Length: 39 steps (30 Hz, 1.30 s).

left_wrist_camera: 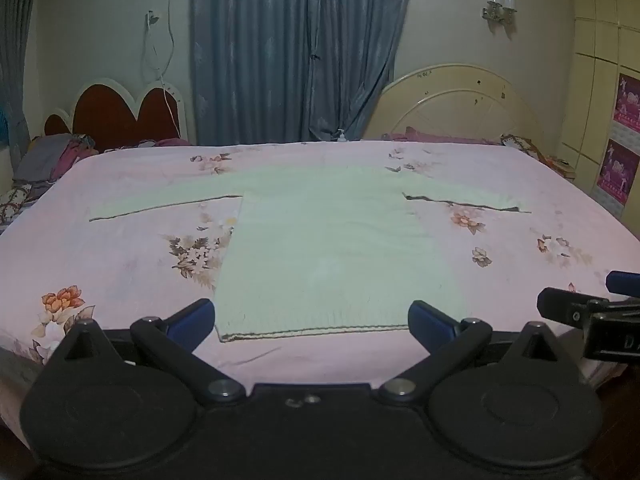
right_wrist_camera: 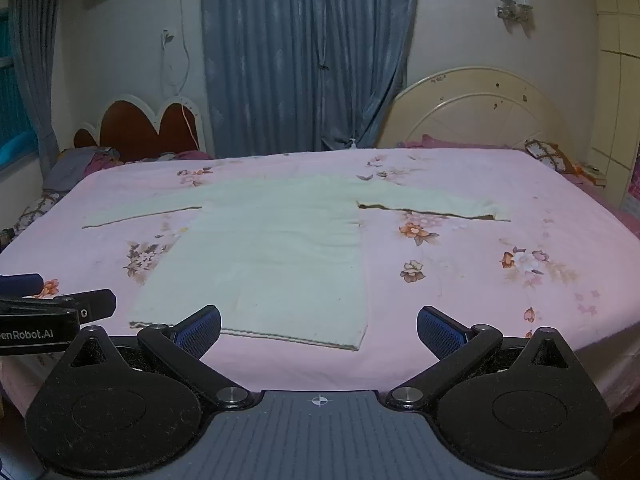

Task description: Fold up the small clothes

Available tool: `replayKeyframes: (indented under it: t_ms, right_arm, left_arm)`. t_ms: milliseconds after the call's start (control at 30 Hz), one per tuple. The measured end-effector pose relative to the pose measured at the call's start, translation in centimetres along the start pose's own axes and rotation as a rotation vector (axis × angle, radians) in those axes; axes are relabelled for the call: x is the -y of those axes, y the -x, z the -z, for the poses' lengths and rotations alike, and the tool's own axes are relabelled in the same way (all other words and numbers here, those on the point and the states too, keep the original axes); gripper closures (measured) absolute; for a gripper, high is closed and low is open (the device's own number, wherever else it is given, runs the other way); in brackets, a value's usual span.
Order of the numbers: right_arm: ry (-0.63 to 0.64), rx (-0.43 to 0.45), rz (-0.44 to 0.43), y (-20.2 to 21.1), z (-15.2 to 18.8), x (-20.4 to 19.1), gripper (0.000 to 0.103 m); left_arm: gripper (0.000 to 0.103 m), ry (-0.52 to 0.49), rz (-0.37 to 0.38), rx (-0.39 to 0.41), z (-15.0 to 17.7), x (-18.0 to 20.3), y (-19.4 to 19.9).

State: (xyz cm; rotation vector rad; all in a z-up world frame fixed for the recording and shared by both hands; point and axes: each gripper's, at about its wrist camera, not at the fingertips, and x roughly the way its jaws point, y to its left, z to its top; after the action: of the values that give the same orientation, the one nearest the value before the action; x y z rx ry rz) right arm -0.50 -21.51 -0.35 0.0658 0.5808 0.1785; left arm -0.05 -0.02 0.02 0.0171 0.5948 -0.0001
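Observation:
A pale green long-sleeved sweater (left_wrist_camera: 332, 240) lies flat on the pink floral bed sheet (left_wrist_camera: 120, 264), sleeves spread left and right, hem toward me. It also shows in the right wrist view (right_wrist_camera: 272, 248). My left gripper (left_wrist_camera: 312, 320) is open and empty, hovering at the hem's middle near the bed's front edge. My right gripper (right_wrist_camera: 319, 330) is open and empty, just over the hem's right corner. The right gripper's side shows at the right edge of the left wrist view (left_wrist_camera: 592, 312). The left gripper's side shows at the left edge of the right wrist view (right_wrist_camera: 52, 312).
A red heart-shaped headboard (left_wrist_camera: 116, 116) and piled clothes (left_wrist_camera: 60, 156) stand at the back left. A cream round headboard (left_wrist_camera: 460, 108) and patterned pillow (right_wrist_camera: 548, 152) stand at the back right. Blue curtains (left_wrist_camera: 292, 52) hang behind. Wardrobe doors (left_wrist_camera: 600, 80) stand on the right.

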Motion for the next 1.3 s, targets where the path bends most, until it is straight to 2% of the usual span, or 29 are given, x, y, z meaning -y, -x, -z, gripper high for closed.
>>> replayKeyframes:
  t_ms: [1300]
  right_arm:
    - [0.003, 0.001, 0.002, 0.01, -0.21, 0.0, 0.0]
  left_arm:
    - [0.0, -0.006, -0.002, -0.013, 0.01, -0.13, -0.38]
